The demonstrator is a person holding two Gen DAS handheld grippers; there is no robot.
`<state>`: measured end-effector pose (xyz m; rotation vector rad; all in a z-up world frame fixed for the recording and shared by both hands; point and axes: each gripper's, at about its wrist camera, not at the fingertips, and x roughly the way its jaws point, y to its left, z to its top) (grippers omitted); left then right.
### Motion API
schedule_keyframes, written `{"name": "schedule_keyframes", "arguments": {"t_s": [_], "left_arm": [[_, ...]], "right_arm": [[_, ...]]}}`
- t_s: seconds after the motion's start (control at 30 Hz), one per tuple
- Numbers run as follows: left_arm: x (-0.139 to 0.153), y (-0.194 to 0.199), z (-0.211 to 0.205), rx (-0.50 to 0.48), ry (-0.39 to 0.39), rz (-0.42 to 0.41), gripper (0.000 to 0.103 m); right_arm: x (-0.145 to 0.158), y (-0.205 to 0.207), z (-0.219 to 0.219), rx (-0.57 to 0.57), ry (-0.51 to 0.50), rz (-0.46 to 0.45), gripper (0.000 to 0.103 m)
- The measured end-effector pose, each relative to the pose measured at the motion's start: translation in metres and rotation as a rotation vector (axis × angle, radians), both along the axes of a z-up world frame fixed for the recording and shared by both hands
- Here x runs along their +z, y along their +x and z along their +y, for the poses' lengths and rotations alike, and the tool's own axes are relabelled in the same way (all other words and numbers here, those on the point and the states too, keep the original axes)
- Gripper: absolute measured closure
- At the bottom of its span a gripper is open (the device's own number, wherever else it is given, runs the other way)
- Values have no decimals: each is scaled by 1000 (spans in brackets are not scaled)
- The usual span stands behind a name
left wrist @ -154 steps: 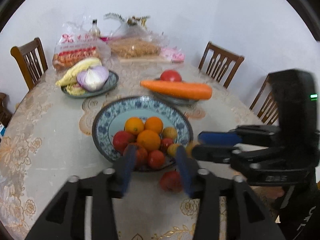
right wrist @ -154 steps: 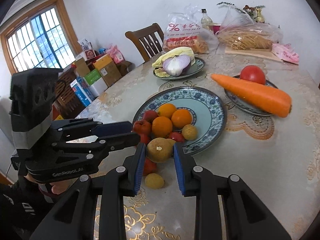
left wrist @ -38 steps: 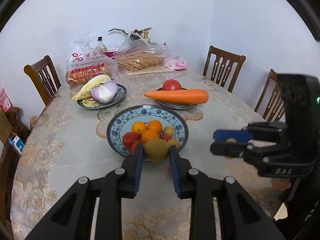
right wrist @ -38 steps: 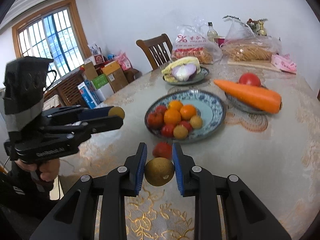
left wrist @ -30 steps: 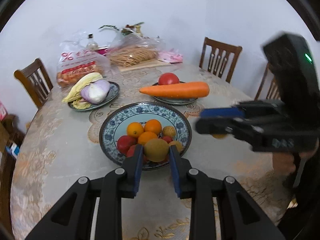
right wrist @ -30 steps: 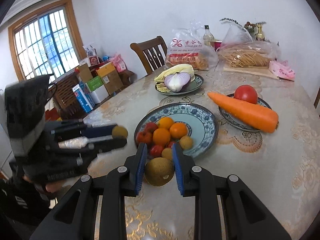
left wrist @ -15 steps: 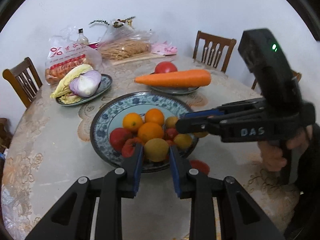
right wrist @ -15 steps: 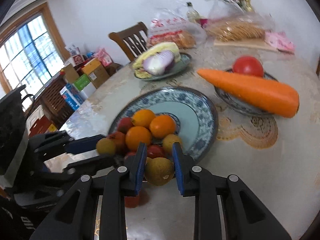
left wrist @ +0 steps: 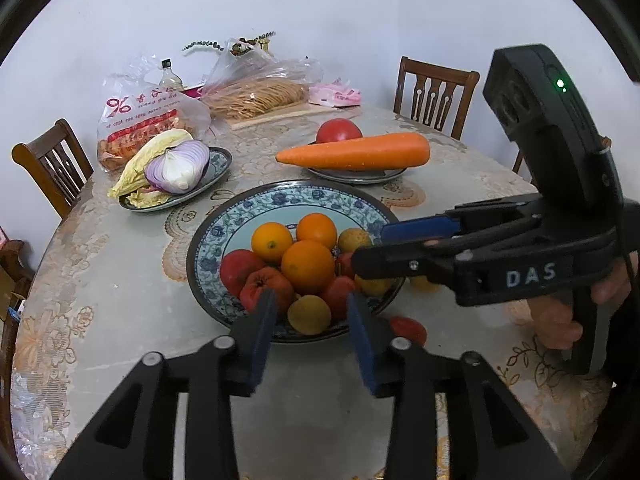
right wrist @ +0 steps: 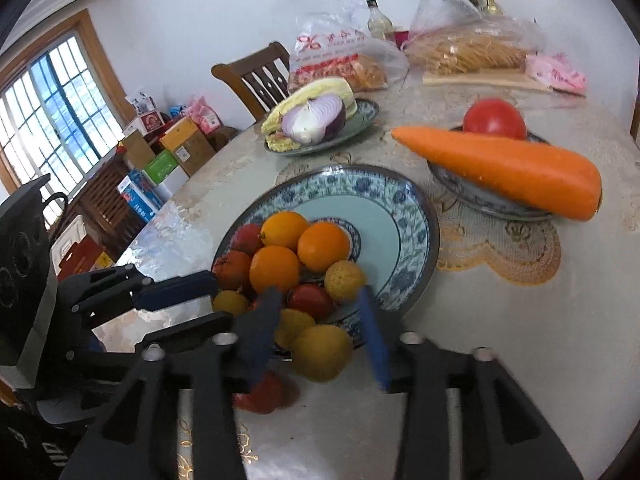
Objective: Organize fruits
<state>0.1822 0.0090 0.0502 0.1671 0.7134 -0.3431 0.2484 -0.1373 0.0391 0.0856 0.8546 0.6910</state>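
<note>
A blue patterned fruit plate (left wrist: 248, 216) (right wrist: 404, 216) holds oranges (left wrist: 307, 265), red fruits and small yellow fruits. My left gripper (left wrist: 310, 322) is open; a yellow fruit (left wrist: 309, 314) lies between its fingers on the plate's near rim. My right gripper (right wrist: 320, 332) is open; a yellow-brown fruit (right wrist: 322, 353) sits between its fingers at the plate's near edge, whether resting or dropping I cannot tell. A red fruit (left wrist: 408, 330) (right wrist: 260, 394) lies on the table beside the plate.
A plate with a carrot (left wrist: 356, 152) and a tomato (left wrist: 338, 130) stands behind the fruit plate. A plate with onion and cabbage (left wrist: 176, 168) is at back left. Food bags (left wrist: 152, 112) sit at the far edge. Chairs (left wrist: 434, 88) ring the round table (left wrist: 100, 280).
Both grippers have opened and let go of their yellow fruits at the near side of the fruit plate. Both moved closer to the plate.
</note>
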Motion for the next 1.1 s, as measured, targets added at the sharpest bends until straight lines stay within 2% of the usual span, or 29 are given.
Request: {"name": "schedule_keyframes", "arguments": {"t_s": [0.13, 0.3, 0.43, 0.5, 0.63, 0.7, 0.77, 0.8, 0.83, 0.87, 0.93, 1.03, 1.07, 1.1], "left_arm": [[1, -3, -1, -10, 2, -11, 60], [2, -6, -4, -14, 12, -24, 60], [2, -6, -3, -16, 6, -21, 60], [2, -4, 1, -8, -8, -12, 60], [-1, -1, 0, 2, -8, 15, 60], [-1, -3, -3, -14, -4, 11, 60], [0, -5, -4, -26, -8, 5, 60], [0, -5, -4, -25, -7, 2, 60], [0, -6, -3, -21, -8, -2, 60], [1, -5, -3, -18, -9, -4, 60], [2, -6, -1, -10, -19, -8, 60], [3, -6, 2, -5, -31, -13, 60], [4, -7, 2, -8, -35, -16, 60], [5, -8, 3, -13, -41, -16, 60]], "right_arm": [[5, -2, -3, 16, 16, 1, 39], [17, 2, -26, -43, 70, -23, 37], [17, -2, -54, -42, 37, 3, 37], [9, -25, -78, -27, -12, 20, 37], [-10, -82, -95, 23, -259, 13, 38], [-12, -97, -94, 0, -317, -61, 45], [-13, -96, -94, -70, -322, -82, 60], [-11, -93, -95, -95, -295, -82, 76], [-9, -91, -96, -107, -271, -77, 82], [-6, -88, -98, -134, -244, -80, 82], [-4, -81, -102, -180, -253, -94, 82], [-7, -62, -100, -187, -257, -50, 81], [-8, -57, -97, -168, -251, -33, 76], [-8, -54, -94, -148, -243, -27, 61]]}}
